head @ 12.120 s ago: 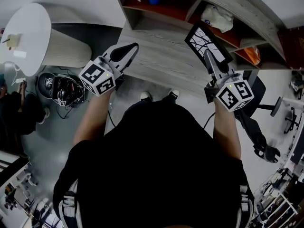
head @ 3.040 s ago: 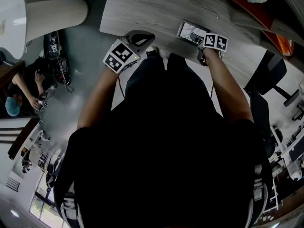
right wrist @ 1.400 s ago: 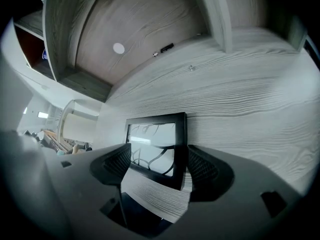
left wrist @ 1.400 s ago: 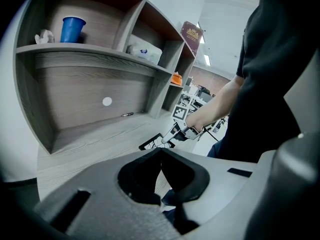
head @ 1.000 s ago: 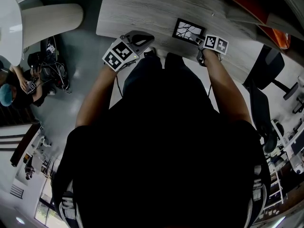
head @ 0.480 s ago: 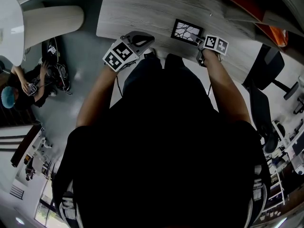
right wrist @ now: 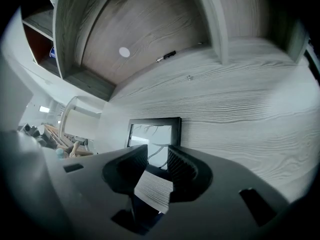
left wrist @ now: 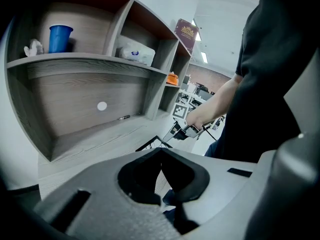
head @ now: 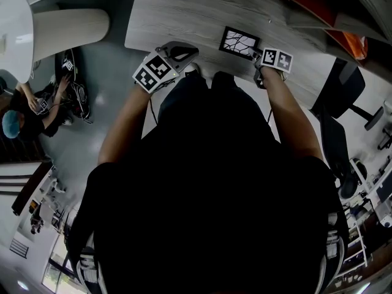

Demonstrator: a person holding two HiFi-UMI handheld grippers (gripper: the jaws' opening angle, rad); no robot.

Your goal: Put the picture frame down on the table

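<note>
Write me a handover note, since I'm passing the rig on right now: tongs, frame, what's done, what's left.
Left tongs: shut, empty, at the table's near edge.
Right tongs: jaws partly apart and just been closing, with nothing pinched between them; tips at the picture frame's near edge.
Picture frame: lying flat, face up, on the table.
Done: frame set down and let go.
Left: probably only drawing the right tongs back.

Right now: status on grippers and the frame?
Left gripper shut, empty. Right gripper jaws just been closing, gap left, nothing gripped. Picture frame flat on table, just beyond its tips. Nothing in the way.
</note>
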